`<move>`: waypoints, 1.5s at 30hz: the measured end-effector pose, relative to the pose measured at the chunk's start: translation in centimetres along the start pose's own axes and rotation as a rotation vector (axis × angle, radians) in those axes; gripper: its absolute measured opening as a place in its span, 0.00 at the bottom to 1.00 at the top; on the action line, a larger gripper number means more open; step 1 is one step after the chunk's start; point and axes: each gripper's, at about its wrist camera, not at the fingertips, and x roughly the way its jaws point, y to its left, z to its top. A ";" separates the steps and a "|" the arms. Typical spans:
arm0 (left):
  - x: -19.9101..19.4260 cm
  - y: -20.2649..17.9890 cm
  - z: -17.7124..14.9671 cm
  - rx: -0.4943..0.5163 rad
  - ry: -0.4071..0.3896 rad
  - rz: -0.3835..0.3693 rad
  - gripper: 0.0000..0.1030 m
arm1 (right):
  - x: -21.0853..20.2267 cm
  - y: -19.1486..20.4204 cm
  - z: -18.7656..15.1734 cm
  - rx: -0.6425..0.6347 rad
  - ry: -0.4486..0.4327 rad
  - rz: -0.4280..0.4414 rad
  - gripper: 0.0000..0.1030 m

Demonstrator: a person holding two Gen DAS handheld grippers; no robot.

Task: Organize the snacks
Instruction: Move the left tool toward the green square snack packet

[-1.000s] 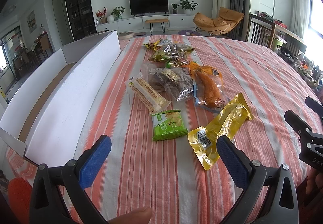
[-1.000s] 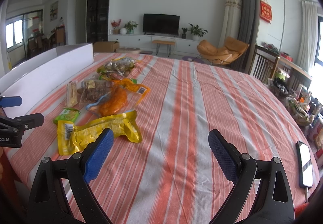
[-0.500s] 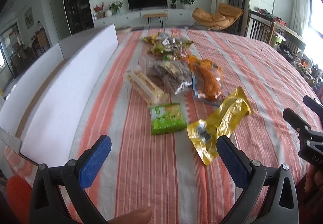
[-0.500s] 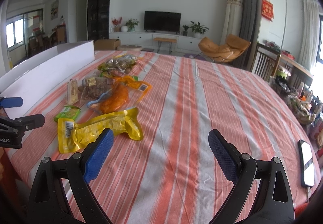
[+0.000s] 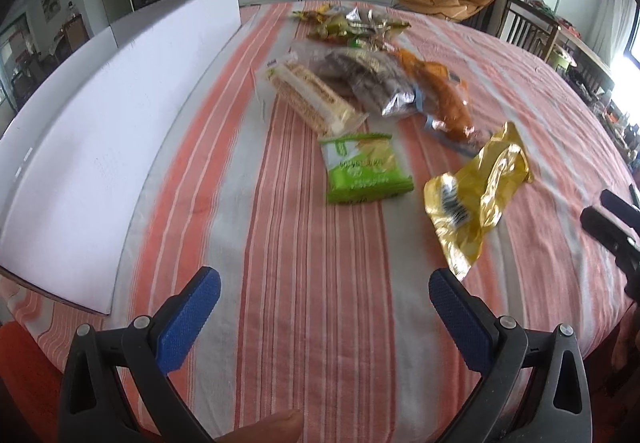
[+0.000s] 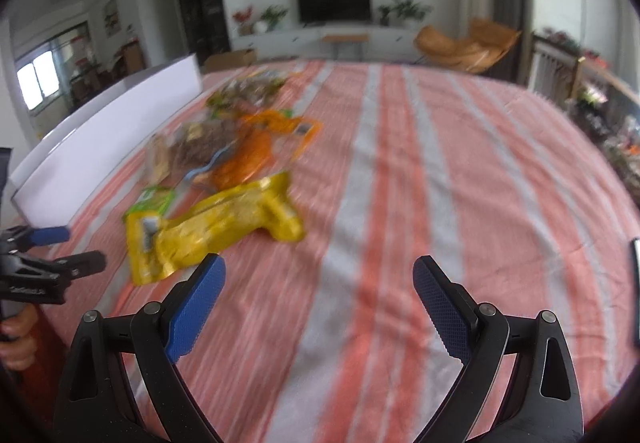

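Both grippers have come forward over the table since a second ago, so the snack packets now loom larger in each view. Nearest lies a crinkled yellow foil packet [image 5: 478, 199], with a flat green packet [image 5: 365, 168] just beside it on the left. Behind these sit a clear wrapper of pale ridged wafers [image 5: 310, 95], a silvery bag of dark pieces [image 5: 370, 81] and an orange-filled pouch [image 5: 442, 99], the three overlapping at their edges; a heap of small shiny wrappers [image 5: 352, 23] lies farther back. All rest on a striped orange, white and grey tablecloth [image 5: 304, 283]. A long white box wall [image 5: 116, 131] stands along the cloth's left side. The left gripper [image 5: 325, 285] has its blue ridged pads spread wide, holding nothing. The right gripper [image 6: 319, 272] is likewise spread wide and empty, its left pad just short of the yellow packet's near end.
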 end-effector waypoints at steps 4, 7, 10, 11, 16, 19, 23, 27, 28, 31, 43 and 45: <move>0.5 0.4 -0.2 0.006 0.016 0.001 1.00 | 1.3 1.8 -0.8 -0.023 0.086 0.119 0.94; 0.8 1.1 -0.2 -0.008 0.027 0.006 1.00 | 3.2 3.5 -0.8 -0.060 0.159 0.172 0.94; 1.4 1.7 0.0 -0.019 0.036 0.023 1.00 | 5.3 4.6 0.0 -0.111 0.205 0.132 0.95; 1.6 2.0 0.0 -0.023 0.044 0.032 1.00 | 5.9 4.8 0.4 -0.135 0.207 0.113 0.94; 2.0 1.8 0.2 -0.022 0.046 0.042 1.00 | 8.3 3.6 3.2 -0.138 0.191 0.031 0.93; 2.1 1.6 0.4 -0.022 0.045 0.041 1.00 | 8.9 0.4 4.6 -0.022 0.188 -0.032 0.94; 2.2 1.6 0.5 -0.030 0.033 0.046 1.00 | 6.8 -3.4 3.9 0.066 0.183 -0.061 0.94; 2.4 1.5 0.8 -0.050 0.032 0.058 1.00 | 5.5 -5.8 1.9 0.070 0.210 -0.170 0.94; 2.4 1.5 0.8 -0.054 0.032 0.060 1.00 | 5.1 -6.4 1.7 0.083 0.196 -0.179 0.94; 2.5 1.5 0.8 -0.051 0.028 0.061 1.00 | 5.0 -7.7 2.0 0.124 0.197 -0.218 0.94; 2.6 1.5 0.7 -0.041 0.006 0.056 1.00 | 5.5 -8.0 2.5 0.133 0.168 -0.244 0.95; 2.7 1.6 1.1 -0.035 0.031 0.047 1.00 | 6.4 -7.7 2.7 0.132 0.168 -0.242 0.95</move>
